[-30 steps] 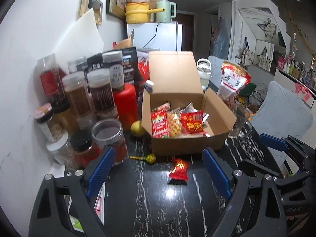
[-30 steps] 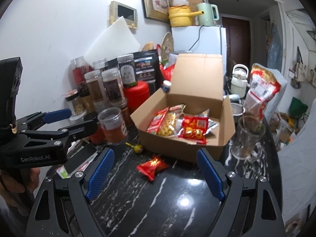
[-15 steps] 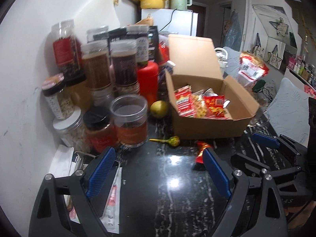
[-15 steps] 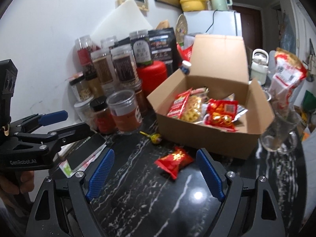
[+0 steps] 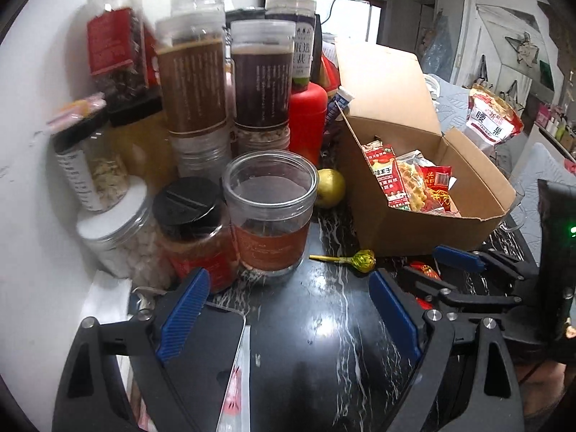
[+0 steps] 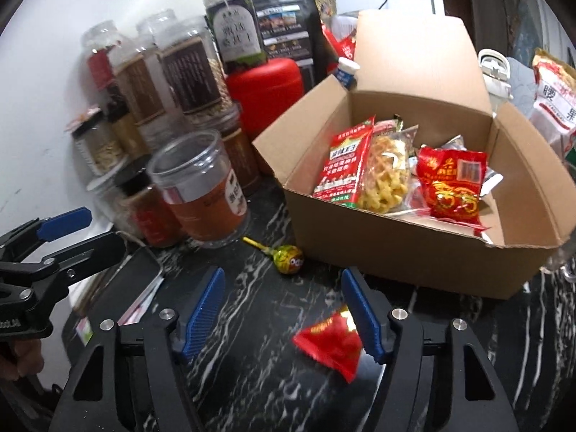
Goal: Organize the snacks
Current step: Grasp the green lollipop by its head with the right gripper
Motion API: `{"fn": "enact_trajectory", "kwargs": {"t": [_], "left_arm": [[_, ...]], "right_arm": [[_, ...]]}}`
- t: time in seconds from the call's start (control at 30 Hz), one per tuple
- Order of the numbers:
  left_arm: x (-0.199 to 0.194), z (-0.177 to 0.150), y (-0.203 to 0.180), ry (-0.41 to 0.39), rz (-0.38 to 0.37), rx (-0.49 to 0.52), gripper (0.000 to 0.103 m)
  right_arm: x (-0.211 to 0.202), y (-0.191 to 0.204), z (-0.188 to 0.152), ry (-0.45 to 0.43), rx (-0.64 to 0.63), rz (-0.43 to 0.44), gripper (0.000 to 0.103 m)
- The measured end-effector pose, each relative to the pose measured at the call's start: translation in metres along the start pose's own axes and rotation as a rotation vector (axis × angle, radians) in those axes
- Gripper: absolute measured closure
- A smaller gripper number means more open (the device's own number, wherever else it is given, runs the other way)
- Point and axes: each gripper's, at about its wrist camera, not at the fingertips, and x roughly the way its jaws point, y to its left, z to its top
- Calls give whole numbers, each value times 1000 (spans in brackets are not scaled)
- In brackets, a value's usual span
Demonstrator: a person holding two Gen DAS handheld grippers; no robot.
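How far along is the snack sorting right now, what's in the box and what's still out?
Done: several snack packets already lie in the cardboard box. In hand: the right gripper is closing around the small red packet, not yet gripping it. Left: that packet and the lollipop on the counter; the left gripper is open and empty.

The right tongs hang low over the black marbled bench, jaws closing around a small red snack packet lying by the right pad. A lollipop lies just beyond, before the open cardboard box of snacks. The left tongs show at left.
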Motion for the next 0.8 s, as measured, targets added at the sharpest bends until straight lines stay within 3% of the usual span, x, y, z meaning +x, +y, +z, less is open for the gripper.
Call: {"fn": "enact_trajectory", "kwargs": {"t": [0.37, 0.6, 0.7, 0.8], "left_arm": [[38, 12, 11, 36, -25, 6, 12], [43, 11, 18, 54, -34, -11, 12], [45, 10, 19, 65, -39, -13, 12], [46, 9, 19, 71, -37, -17, 12]], "right_arm": [[55, 2, 8, 97, -6, -16, 55], [79, 11, 8, 146, -28, -14, 59], [85, 17, 6, 158, -68, -60, 74], [84, 19, 5, 157, -64, -46, 75]]}}
